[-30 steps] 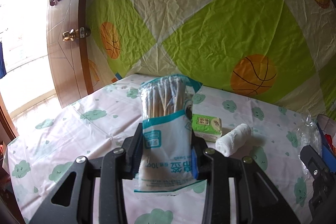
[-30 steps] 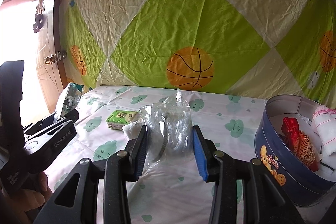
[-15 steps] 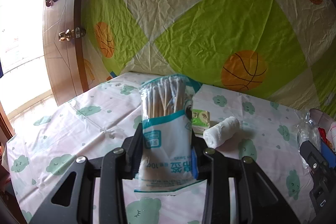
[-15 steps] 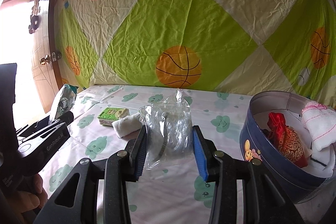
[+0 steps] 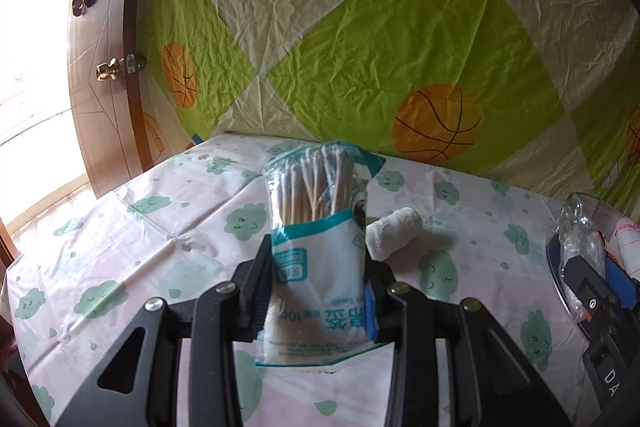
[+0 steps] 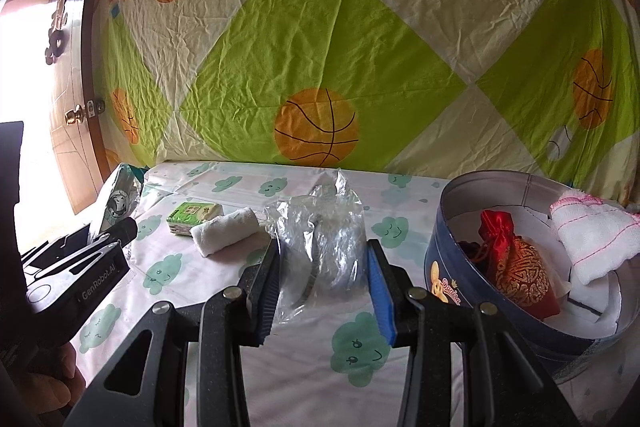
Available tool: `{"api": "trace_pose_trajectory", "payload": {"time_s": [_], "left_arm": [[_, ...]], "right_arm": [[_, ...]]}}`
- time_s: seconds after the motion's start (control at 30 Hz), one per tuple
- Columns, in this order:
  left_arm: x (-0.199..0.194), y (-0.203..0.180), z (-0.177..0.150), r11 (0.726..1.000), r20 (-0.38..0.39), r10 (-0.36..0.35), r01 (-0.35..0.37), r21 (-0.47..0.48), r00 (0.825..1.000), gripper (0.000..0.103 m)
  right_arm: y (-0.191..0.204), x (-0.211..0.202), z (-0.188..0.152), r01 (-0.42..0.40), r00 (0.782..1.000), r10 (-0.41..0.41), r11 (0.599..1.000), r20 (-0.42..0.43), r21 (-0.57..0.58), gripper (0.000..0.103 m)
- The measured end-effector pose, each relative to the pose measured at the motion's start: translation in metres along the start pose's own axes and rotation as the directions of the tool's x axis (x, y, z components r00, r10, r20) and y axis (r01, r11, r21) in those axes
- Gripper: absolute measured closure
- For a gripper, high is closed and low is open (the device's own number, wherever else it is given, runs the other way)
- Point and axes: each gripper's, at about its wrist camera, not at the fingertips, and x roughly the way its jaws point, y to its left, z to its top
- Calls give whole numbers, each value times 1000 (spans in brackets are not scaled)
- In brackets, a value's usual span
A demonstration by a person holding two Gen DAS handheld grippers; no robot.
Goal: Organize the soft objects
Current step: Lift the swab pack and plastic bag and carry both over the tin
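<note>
My left gripper (image 5: 316, 267) is shut on a cotton swab packet (image 5: 316, 227), white and teal, held upright above the table. My right gripper (image 6: 322, 267) is shut on a crumpled clear plastic bag (image 6: 320, 227), held just left of the round blue tin (image 6: 452, 259). The tin holds a red and gold pouch (image 6: 516, 267) and a white towel with pink trim (image 6: 592, 235). A rolled white cloth (image 6: 224, 231) and a green tissue pack (image 6: 192, 217) lie on the table behind. The cloth also shows in the left wrist view (image 5: 394, 233).
The table has a pink cloth with green clouds (image 5: 160, 227). A green and cream sheet with basketballs (image 6: 320, 67) hangs behind it. A wooden door (image 5: 100, 67) stands at the left. The left gripper shows at the left of the right wrist view (image 6: 80, 275).
Both grippers have moved right with their loads. The tin has come closer in the right view, and the cloth and tissue pack have shifted left.
</note>
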Motion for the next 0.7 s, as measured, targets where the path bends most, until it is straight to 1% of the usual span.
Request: {"api": "trace_pose_trajectory", "payload": {"time_s": [0.7], "left_arm": [[-13,-45,-10,996,-29,-82,83,29,996,68]], "right_arm": [[-43,-16,-1,58,998,-58,998,18,34,60]]}}
